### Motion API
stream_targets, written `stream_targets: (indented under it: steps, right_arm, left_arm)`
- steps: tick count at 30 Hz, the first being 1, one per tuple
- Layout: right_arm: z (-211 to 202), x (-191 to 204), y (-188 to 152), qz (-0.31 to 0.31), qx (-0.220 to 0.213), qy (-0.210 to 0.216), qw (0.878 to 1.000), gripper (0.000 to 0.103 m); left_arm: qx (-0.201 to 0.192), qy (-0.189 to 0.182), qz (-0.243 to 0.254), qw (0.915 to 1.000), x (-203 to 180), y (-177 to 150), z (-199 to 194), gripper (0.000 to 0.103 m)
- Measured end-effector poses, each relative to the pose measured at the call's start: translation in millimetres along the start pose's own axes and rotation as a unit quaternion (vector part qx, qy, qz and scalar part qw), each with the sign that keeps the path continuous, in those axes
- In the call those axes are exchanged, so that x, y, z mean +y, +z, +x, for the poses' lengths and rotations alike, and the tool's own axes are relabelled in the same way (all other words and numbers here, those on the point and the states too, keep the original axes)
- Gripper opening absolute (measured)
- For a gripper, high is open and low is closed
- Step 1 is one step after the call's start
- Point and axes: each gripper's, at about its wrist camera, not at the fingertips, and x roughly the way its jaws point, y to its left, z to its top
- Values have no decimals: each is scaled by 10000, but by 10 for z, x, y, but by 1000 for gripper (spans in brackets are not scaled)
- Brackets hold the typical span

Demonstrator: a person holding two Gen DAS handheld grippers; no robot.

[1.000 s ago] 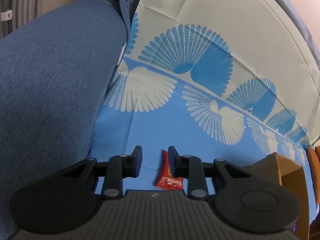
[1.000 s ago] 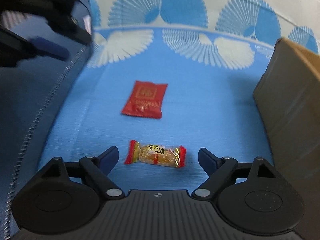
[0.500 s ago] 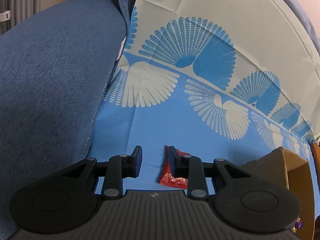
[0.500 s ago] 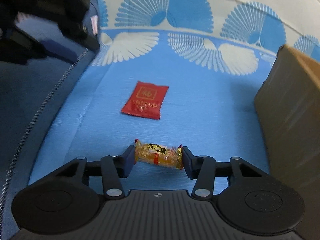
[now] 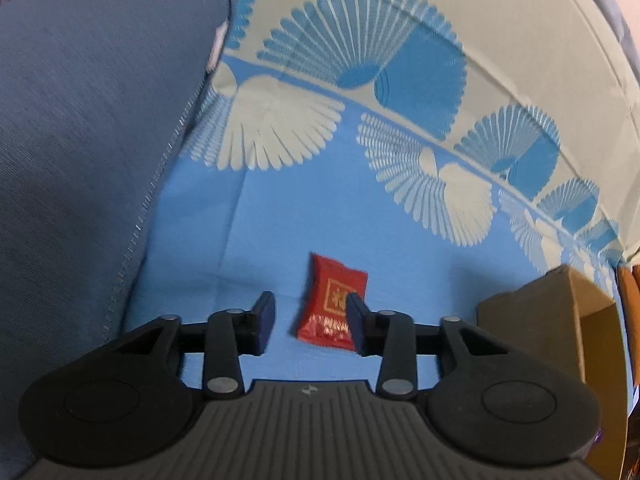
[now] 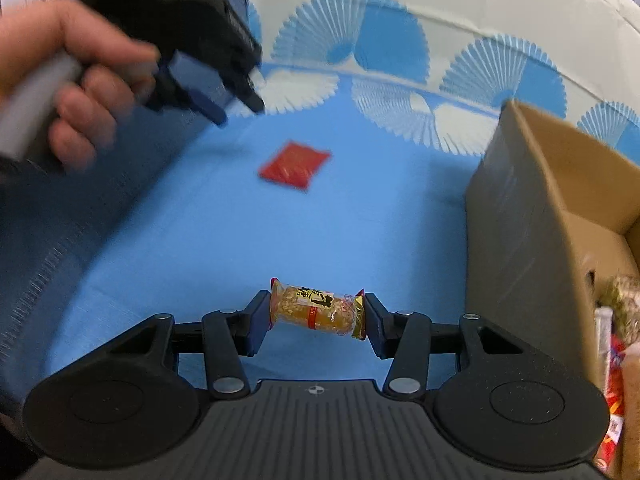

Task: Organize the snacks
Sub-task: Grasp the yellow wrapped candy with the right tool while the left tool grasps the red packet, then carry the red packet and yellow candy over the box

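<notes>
Surface: blue fan-print cloth (image 5: 280, 216) beside a blue cushion (image 5: 80, 140).
Right tongs (image 6: 316, 316): clamped on the yellow candy (image 6: 316, 312), now lifted off the cloth.
Left tongs (image 5: 310, 322): parted wider than before, empty.
Red packet (image 5: 334, 302): on the cloth, now mostly visible ahead.
Cardboard box (image 6: 540, 216): right, holding snacks.

Home: sofa cushion (image 5: 88, 128), patterned cloth (image 5: 360, 92).

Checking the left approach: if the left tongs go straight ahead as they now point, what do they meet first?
Probably the red packet, lying on the blue cloth by the open left tongs' right finger; depth is uncertain.
</notes>
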Motion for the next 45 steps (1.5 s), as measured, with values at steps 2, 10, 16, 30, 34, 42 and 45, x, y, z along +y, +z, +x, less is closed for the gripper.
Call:
stream_targets:
  steps: [2,10,16,30,34,42,45]
  right_arm:
    - [133,-48,-9,123,139,6,9998,51]
    - [280,-261,-30,495,524,157,9973,51]
    - [336,-329,-68,616,672,258,9955,51]
    - [327,-318,-61,576,609,250,9962,51]
    - [292,-273,-59,461,539,170,9973,51]
    - [338,-283,-60,452,605,111,9971,51]
    - [333,-284,-32,473,561,100,9973,51]
  left_arm:
    - [66,8,15,10000,-40,-44,108,55]
    - [-54,388,730,9966,-457,-321,568,80]
    - [-166,820,1163,9897,-574,-373,754,85]
    - [-168,897,788,9927,-521,-219,596,47]
    - [-45,952,828,9920,-511,-209,552,48]
    - [120,1004,893,9909,-523,-220,619,47]
    - [-2,970,814,9920,-522,-178,559,46]
